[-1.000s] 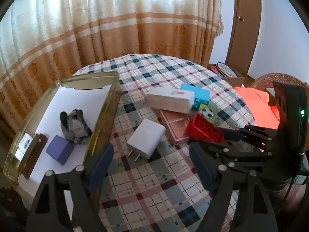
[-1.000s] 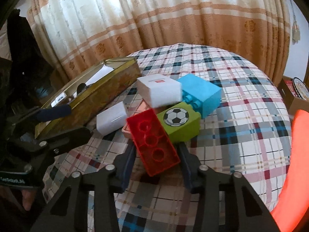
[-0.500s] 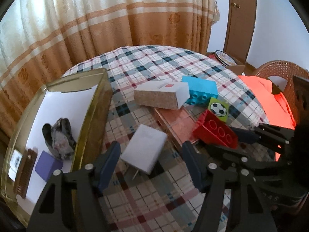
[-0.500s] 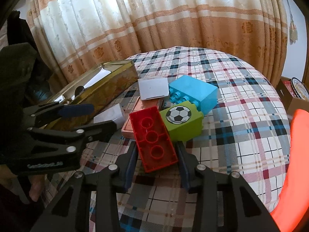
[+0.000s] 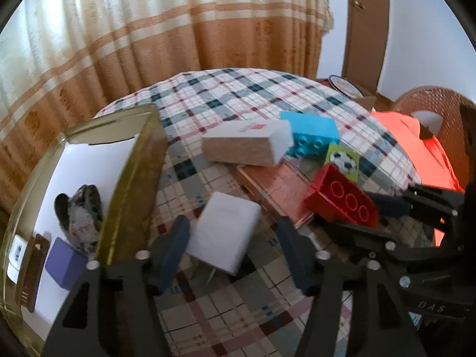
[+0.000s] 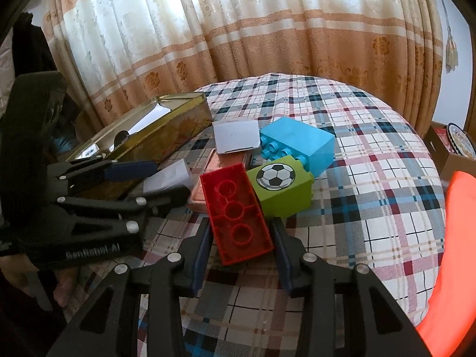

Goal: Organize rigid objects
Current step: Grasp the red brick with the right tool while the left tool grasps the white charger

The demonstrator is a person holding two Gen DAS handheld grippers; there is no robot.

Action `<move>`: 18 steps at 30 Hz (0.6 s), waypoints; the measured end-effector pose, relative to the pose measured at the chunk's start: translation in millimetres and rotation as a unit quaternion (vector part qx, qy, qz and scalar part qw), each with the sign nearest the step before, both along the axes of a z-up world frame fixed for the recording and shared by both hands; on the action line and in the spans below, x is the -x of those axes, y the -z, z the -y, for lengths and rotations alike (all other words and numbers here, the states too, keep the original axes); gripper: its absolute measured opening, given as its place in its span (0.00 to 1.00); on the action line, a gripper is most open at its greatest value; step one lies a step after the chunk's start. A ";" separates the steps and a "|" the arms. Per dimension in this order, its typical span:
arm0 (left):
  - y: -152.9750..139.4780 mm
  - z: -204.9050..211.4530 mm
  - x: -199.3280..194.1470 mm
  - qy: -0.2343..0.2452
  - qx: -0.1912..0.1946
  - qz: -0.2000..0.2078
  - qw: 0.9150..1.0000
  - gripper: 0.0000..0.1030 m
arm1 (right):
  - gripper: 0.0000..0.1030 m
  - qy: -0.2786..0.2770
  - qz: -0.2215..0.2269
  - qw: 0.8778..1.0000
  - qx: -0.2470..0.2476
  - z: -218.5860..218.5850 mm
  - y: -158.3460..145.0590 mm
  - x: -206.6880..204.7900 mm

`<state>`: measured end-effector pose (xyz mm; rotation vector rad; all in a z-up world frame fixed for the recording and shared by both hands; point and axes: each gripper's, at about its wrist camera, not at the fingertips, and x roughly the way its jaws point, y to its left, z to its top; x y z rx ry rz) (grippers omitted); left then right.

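My left gripper (image 5: 232, 253) has just been closing, and the white charger (image 5: 224, 235) is between its fingers; the left pad touches its side, but a gap shows at the right pad, so the jaws stand apart and do not clamp it yet. The charger lies on the checked tablecloth (image 5: 238, 95) with its two pins toward me, just beside the gold tin (image 5: 134, 184). In the tin I see a purple cube (image 5: 61, 263), a grey speckled lump (image 5: 80, 214) and a brown flat piece (image 5: 31, 270) on white paper.

My right gripper (image 6: 241, 253) is clamped on the red brick (image 6: 235, 217) — both pads press its long sides, hollow underside up. The brick's far end touches the green brick (image 6: 282, 187) with the football picture, and the blue brick (image 6: 297, 142) lies just behind that one. A white box (image 6: 236, 135) leans on a flat pink case (image 6: 226, 160) — both near the tin.
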<state>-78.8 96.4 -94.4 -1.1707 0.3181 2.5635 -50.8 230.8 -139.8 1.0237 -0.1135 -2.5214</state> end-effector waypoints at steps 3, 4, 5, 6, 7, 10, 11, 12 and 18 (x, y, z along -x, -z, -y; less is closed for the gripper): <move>1.9 -0.1 1.5 0.002 -0.002 0.008 1.000 0.69 | 0.41 -0.001 -0.001 1.000 -0.002 -0.2 0.1 -0.2; 3.2 -0.2 2.3 0.000 0.004 0.011 1.000 0.70 | 0.41 -0.001 -0.001 1.000 -0.002 -0.5 -0.1 -0.3; 3.9 -0.7 2.0 0.001 0.007 0.012 1.000 0.71 | 0.41 -0.001 -0.001 1.000 -0.002 -0.3 -0.1 -0.3; 4.0 -1.2 1.4 0.001 0.007 0.011 1.000 0.71 | 0.41 -0.001 -0.001 1.000 -0.003 -0.3 0.0 -0.4; 4.0 -1.1 1.0 -0.001 0.007 0.011 1.000 0.71 | 0.41 -0.001 -0.001 1.000 -0.004 -0.5 0.1 -0.5; 4.4 -0.5 0.7 0.004 0.002 0.015 1.000 0.71 | 0.41 -0.001 -0.002 1.000 -0.004 -0.6 0.2 -0.3; 7.1 0.7 3.1 0.005 -0.008 0.030 1.000 0.69 | 0.41 -0.001 -0.002 1.000 -0.004 -0.4 0.2 -0.4; 9.8 3.2 6.1 0.002 -0.015 0.043 0.999 0.64 | 0.41 -0.001 -0.002 1.000 -0.003 -0.3 0.2 -0.2; 10.0 10.6 7.2 -0.002 -0.041 0.049 0.998 0.44 | 0.41 0.000 -0.002 1.000 -0.003 0.0 0.4 -0.4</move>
